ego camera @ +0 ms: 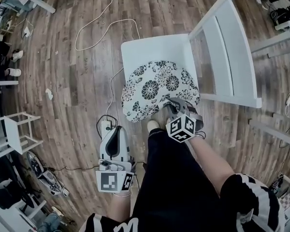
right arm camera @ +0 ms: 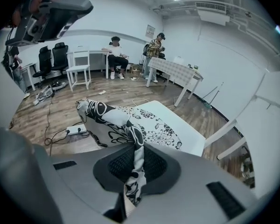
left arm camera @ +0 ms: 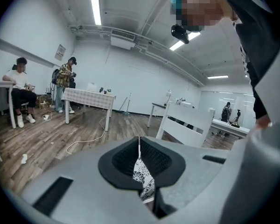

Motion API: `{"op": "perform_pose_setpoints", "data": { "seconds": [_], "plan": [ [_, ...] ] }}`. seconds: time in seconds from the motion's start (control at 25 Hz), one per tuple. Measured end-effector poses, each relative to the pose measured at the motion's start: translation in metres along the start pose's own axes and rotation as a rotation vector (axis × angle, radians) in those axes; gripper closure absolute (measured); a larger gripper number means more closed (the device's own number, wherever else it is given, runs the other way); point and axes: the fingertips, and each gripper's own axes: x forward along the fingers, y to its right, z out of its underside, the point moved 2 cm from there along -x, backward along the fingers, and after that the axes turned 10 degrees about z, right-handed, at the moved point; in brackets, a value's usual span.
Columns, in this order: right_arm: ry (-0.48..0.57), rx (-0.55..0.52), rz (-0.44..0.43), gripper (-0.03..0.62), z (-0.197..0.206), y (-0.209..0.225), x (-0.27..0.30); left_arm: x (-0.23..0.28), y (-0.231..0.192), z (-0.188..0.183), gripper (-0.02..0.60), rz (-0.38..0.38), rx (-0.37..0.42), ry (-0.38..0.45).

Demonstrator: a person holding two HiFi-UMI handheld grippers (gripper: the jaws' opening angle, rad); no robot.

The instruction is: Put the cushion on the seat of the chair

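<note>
The cushion (ego camera: 157, 88) is laid on the chair seat (ego camera: 150, 47), ahead of both grippers, with its near part carried past the seat's front edge. Its near right corner is pinched between the jaws of the right gripper (ego camera: 173, 106). A fold of its near left edge is caught between the closed jaws of the left gripper (ego camera: 118, 128). The backrest (ego camera: 232, 47) is found ahead and to the right of the right gripper, beyond the cushion's right side. On the floor (ego camera: 77, 81), a power strip (ego camera: 105, 125) is placed just left of the left gripper's tip. A cable (ego camera: 106, 28) is looped further ahead and to that gripper's left, beside the seat.
</note>
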Motion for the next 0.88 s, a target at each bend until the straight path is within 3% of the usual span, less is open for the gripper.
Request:
{"op": "perform_pose_setpoints", "data": {
  "seconds": [0.72, 0.88],
  "plan": [
    [-0.118, -0.166, -0.044, 0.566, 0.029, -0.004, 0.119, 0.002, -0.026, 0.048, 0.568, -0.027, -0.046, -0.048],
    [-0.115, -0.156, -0.021, 0.566, 0.024, 0.005, 0.134, 0.004, -0.029, 0.055, 0.568, -0.030, -0.056, -0.054]
  ]
}}
